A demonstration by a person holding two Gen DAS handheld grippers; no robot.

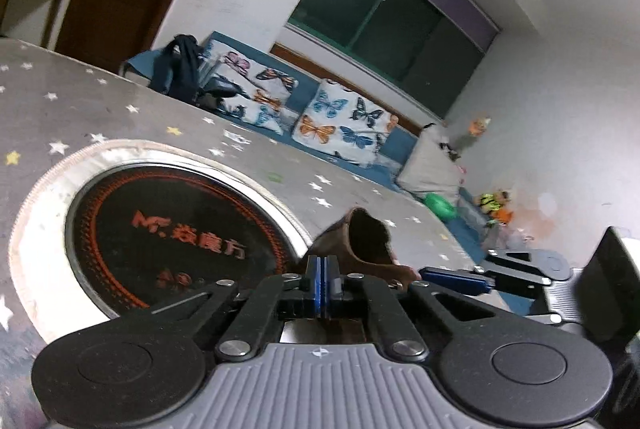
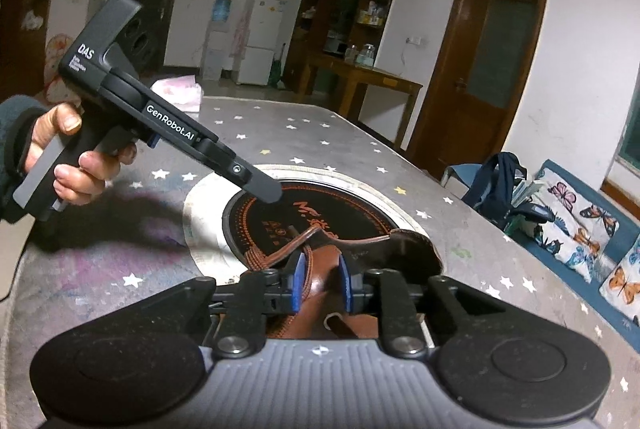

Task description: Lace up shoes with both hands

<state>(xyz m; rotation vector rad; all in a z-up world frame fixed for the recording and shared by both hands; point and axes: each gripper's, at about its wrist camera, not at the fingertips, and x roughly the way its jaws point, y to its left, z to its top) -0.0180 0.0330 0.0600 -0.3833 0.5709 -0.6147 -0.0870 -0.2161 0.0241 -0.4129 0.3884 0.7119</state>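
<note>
over the starry table (image 2: 360, 133), l gripper (image 1: 323, 279) pinched closed, r gripper (image 2: 320, 283) parted astride brown shoe (image 2: 320, 269).

- Two hand-held grippers: the left hand-held gripper (image 2: 266, 191), blue pads pressed flat together, and the right hand-held gripper (image 2: 322, 283), pads apart either side of the shoe's upper.
- One person's hand (image 2: 68, 165), wrapped around the left handle.
- One brown leather shoe (image 2: 400, 249) on the tabletop (image 2: 460, 269).
- One brown lace (image 2: 280, 255), lying in a loop over the shoe front.
- One round black cooktop plate (image 1: 160, 229) with orange print, set in one pale ring.
- Two butterfly-print cushions (image 1: 344, 125) fully shown on the blue sofa.
- One dark backpack (image 1: 182, 69).
- Two brown wooden doors (image 2: 492, 65) across both views; whether they are the same door cannot be told.
- One white fridge (image 2: 262, 37).
</note>
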